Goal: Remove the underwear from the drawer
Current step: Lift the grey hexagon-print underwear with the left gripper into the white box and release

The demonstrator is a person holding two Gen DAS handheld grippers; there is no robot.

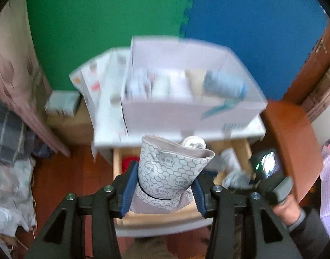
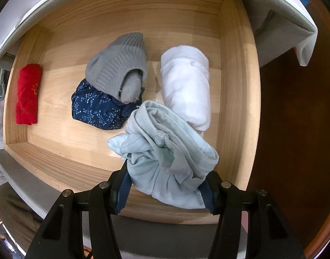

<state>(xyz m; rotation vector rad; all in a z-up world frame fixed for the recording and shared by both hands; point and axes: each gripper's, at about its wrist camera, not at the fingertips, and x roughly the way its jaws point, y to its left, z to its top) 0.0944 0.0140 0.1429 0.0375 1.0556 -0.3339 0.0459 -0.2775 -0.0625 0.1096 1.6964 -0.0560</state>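
Now the left gripper (image 1: 163, 188) pinches a rolled honeycomb-print underwear (image 1: 169, 172) above the wooden drawer (image 2: 143, 17), while the right gripper (image 2: 165, 191) pinches crumpled pale-blue underwear (image 2: 165, 151) inside it.

Underwear rolls, two lifted, the rest lying in the open wooden drawer (image 2: 238, 69).

A pale grey roll printed with a honeycomb pattern (image 1: 167, 172) stands upright above the drawer front, pinched at its lower half. A crumpled light blue pair (image 2: 165, 157) sits bunched over the drawer's near right corner. On the drawer floor lie a red roll (image 2: 27, 93) at the left, a navy floral roll (image 2: 95, 110) partly under a grey ribbed knit piece (image 2: 117, 64), and a white roll (image 2: 186, 86) just beside the blue pair.
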